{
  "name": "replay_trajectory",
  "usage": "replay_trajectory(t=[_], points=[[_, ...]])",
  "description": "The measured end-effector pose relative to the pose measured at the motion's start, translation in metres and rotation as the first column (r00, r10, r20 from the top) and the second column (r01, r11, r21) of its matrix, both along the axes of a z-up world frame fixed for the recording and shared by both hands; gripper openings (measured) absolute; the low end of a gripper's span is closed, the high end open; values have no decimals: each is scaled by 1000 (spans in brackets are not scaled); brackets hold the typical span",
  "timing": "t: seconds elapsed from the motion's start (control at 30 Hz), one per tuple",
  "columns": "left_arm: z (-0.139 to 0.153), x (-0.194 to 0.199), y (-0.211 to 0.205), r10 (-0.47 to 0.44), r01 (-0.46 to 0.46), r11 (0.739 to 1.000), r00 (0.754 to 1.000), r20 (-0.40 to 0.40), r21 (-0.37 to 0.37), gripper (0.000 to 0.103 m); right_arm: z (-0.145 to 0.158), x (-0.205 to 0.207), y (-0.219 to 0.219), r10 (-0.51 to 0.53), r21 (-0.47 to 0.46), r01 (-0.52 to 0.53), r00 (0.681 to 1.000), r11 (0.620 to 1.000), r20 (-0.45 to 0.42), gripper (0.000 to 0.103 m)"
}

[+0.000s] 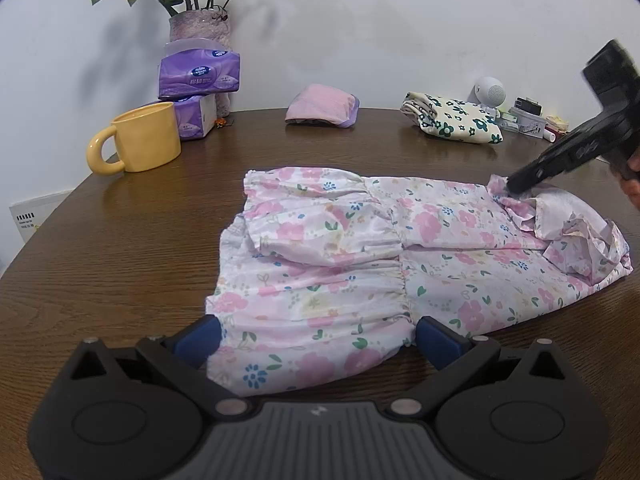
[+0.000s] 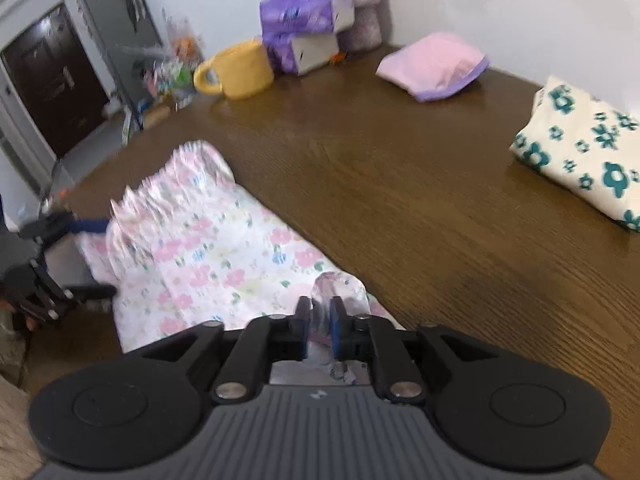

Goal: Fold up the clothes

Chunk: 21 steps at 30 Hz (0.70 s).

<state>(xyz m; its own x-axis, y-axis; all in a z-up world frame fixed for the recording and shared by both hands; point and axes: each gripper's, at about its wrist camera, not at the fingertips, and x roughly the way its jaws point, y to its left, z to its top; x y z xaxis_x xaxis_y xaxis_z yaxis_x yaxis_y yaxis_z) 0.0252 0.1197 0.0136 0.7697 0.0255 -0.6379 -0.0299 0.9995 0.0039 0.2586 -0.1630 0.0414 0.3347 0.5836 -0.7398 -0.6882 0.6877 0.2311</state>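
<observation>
A pink floral cotton dress (image 1: 360,264) lies partly folded on the brown wooden surface (image 1: 120,248). The left hand-held gripper (image 1: 316,340) stands spread wide, its blue pads either side of the dress hem, not pressing it. The right hand-held gripper (image 2: 320,320) pinches a bunched fold at the dress's far end. Beyond them sit a yellow ceramic mug (image 1: 140,140) and a folded cream cloth with green flowers (image 2: 580,156).

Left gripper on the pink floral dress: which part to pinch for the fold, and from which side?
Judging from the pose, pinch the skirt hem of the floral dress at the near corner, coming in low from the table edge side. The hem lies flat between the open left gripper, and the right gripper already pinches the bunched neck end.
</observation>
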Motion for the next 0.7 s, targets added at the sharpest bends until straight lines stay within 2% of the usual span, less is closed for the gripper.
replay_trajectory(t=[0.03,0.1,0.17,0.23,0.4,0.57,0.67,0.7], points=[[0,0,0,0,0,1000,1000,0,0,103,5,-3,-5,-15,24,15,1000,1000,10,37],[0,0,0,0,0,1000,1000,0,0,103,19,-15,-17,-62,69,58,996,996,58,60],[0,0,0,0,0,1000,1000,0,1,103,29,-27,-28,-109,90,101,990,991,84,64],[0,0,0,0,0,1000,1000,0,1,103,32,-38,-42,-177,108,168,981,980,79,75],[0,0,0,0,0,1000,1000,2,1,103,22,-72,-78,-346,169,337,938,926,25,86],[5,0,3,-17,18,999,1000,6,-26,103,-3,-104,-108,-468,229,470,881,853,-65,86],[11,-3,-2,-41,41,999,999,28,13,103,-16,-121,-120,-504,258,514,857,818,-110,85],[13,-4,-4,-48,47,998,998,37,34,103,-18,-127,-121,-504,263,512,858,818,-104,85]])
